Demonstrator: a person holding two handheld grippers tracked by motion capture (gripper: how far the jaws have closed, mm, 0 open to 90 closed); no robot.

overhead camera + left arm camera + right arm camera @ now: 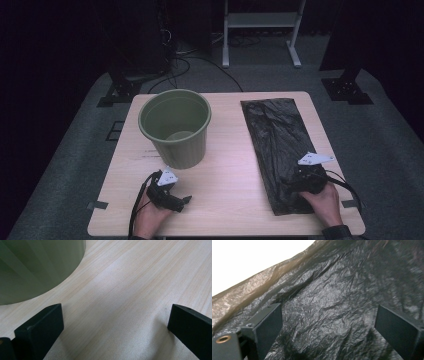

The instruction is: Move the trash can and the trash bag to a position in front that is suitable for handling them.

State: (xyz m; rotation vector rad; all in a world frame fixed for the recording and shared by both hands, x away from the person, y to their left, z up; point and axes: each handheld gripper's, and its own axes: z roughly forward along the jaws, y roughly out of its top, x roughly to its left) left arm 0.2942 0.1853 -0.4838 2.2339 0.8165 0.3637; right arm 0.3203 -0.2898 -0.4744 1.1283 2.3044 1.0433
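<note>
Right gripper fingers spread over black bag near table edge

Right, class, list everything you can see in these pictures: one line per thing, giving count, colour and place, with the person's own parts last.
Bin: one, olive green, upright on the left half of the table, nothing visible inside.
Plastic bag: one, black, crinkled, lying flat along the right half of the table.
Table: one, light wood top, centre of the high view.
Frame: one, white metal, on the floor beyond the table.
Cables: several, dark, on the grey floor behind the table.
Left gripper: one, black, near the front edge below the bin, jaws open over bare wood.
Right gripper: one, black, over the near end of the plastic bag, jaws open.
Hands: two, one behind each gripper at the front edge.
</note>
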